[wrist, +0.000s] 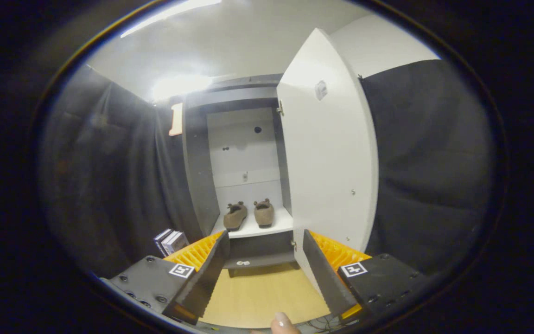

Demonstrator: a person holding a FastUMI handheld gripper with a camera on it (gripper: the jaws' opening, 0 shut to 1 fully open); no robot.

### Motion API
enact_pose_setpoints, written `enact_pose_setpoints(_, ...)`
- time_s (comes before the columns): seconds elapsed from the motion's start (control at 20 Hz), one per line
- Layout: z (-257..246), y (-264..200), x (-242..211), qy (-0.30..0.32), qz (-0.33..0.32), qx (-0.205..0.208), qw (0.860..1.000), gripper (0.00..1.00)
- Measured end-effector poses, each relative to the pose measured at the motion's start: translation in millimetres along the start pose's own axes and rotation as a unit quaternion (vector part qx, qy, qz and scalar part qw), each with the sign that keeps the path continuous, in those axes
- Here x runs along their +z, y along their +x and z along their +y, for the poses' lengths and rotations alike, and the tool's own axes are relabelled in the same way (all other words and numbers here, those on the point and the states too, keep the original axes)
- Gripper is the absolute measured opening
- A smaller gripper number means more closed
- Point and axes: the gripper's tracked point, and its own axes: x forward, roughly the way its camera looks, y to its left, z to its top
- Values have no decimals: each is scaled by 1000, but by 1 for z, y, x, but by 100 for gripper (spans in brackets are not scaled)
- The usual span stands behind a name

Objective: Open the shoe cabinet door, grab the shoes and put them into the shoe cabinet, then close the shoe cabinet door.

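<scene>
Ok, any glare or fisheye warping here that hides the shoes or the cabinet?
Gripper view: glare blooms above the cabinet, washing out its top edge; the open door bows from fisheye distortion; both shoes sit on the shelf, lit and readable though slightly soft; the tool is open, its fingers sharp.

Brown shoes (248, 215) on a white shelf (257, 228), white door (332, 153), dark-grey cabinet frame (200, 185).

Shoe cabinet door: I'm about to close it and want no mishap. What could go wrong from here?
The door stands wide open to the right of the open hand-held gripper, whose fingers hold nothing, so a push may slip off its edge. The two shoes sit near the shelf's front edge, so the closing door might catch them. A fingertip lies near the fingers and could get pinched.
</scene>
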Motion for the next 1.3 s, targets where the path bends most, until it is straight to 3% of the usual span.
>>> enact_pose_setpoints(0.4,-117,-8,31,-27,-30,8,999,98)
enact_pose_setpoints(0.7,-178,32,39,-36,-27,44,998,98)
enact_pose_setpoints(1.3,-177,117,15,-12,18,138,990,96)
